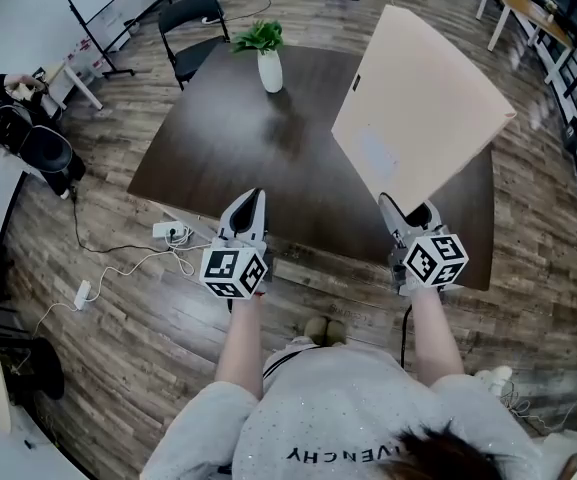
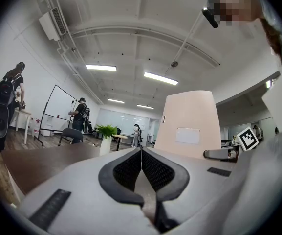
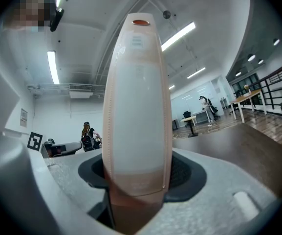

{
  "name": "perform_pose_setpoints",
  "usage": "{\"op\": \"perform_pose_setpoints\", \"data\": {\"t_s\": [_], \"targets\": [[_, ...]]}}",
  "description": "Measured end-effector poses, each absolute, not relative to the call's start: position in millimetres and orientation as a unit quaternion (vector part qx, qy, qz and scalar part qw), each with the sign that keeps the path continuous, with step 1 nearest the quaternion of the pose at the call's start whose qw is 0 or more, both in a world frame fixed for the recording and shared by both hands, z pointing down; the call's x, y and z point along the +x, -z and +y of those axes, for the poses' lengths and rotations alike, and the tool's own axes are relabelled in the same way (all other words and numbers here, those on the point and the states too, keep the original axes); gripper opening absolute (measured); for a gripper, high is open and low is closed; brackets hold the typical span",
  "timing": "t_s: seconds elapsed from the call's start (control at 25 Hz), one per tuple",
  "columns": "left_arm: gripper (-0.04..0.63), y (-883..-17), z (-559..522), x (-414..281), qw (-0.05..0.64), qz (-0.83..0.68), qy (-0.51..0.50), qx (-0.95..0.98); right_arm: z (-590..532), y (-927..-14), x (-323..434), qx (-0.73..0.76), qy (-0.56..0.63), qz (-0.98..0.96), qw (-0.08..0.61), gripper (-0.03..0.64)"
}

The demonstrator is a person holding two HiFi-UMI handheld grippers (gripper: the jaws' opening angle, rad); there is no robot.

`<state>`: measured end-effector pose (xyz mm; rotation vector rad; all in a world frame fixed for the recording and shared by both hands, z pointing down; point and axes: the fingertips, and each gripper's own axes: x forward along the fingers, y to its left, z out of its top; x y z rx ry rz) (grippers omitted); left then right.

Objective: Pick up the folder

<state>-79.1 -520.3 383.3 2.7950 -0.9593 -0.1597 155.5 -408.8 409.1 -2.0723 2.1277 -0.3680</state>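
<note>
Now the right hand-held gripper [image 1: 409, 215] clamps the beige folder [image 1: 420, 103] by its near corner, aloft over the bench [image 1: 218, 158]. Grip firmly and level, with the clenched, empty left hand-held gripper [image 1: 250, 206] ready to support.

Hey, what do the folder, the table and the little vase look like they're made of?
The folder: probably plastic, matte beige; in the right gripper view its edge looks milky, slightly translucent. The table: dark wood or wood-look laminate, semi-gloss, showing soft reflections. The vase: likely ceramic, plain smooth white.
</note>
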Motion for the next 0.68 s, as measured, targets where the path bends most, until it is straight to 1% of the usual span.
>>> {"op": "perform_pose_setpoints", "data": {"t_s": [0.68], "targets": [[0.000,-394,-524,-86,0.102,-0.327,0.047,0.938,-411,-417,153,-0.692,0.131,0.706,0.070,0.267]]}}
